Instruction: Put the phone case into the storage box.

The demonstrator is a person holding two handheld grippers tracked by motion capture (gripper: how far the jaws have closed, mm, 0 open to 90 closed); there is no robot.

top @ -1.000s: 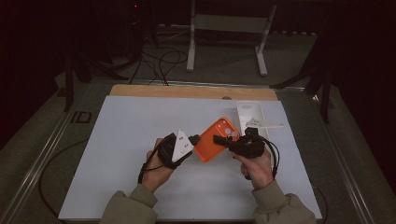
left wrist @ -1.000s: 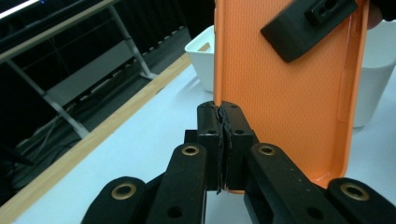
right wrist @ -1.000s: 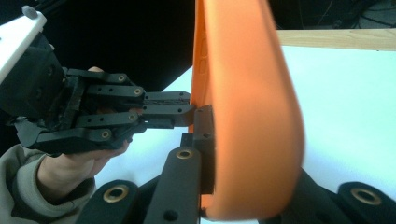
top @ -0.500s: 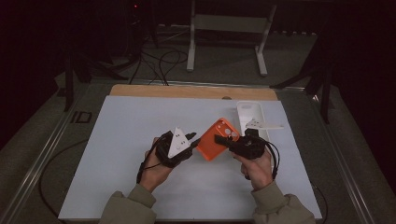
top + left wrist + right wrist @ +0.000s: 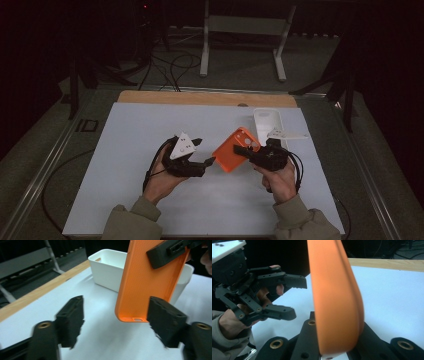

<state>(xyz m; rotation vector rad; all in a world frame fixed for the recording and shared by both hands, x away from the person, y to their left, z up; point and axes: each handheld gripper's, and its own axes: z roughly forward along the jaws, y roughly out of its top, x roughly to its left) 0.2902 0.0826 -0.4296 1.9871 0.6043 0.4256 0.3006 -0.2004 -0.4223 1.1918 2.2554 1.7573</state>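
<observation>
The right gripper (image 5: 246, 150) pinches the orange phone case (image 5: 234, 148) above the table (image 5: 125, 130) – long axis running one to seven o'clock. The left gripper (image 5: 204, 153), jaws just opened and spread, sits at the case's nine o'clock, its lower end between them untouched.

The high view looks forward and down from above the person's side onto the whole worktop (image 5: 150, 210), with the floor and a metal stand beyond it. The left gripper view sits low and close, facing across the worktop toward a white bin (image 5: 107, 267) near the far edge, with an orange phone case (image 5: 147, 282) just ahead. The right gripper view looks the opposite way, very near the same case (image 5: 337, 297), toward the left claw (image 5: 295, 296). All three views share the case and the pale worktop.
</observation>
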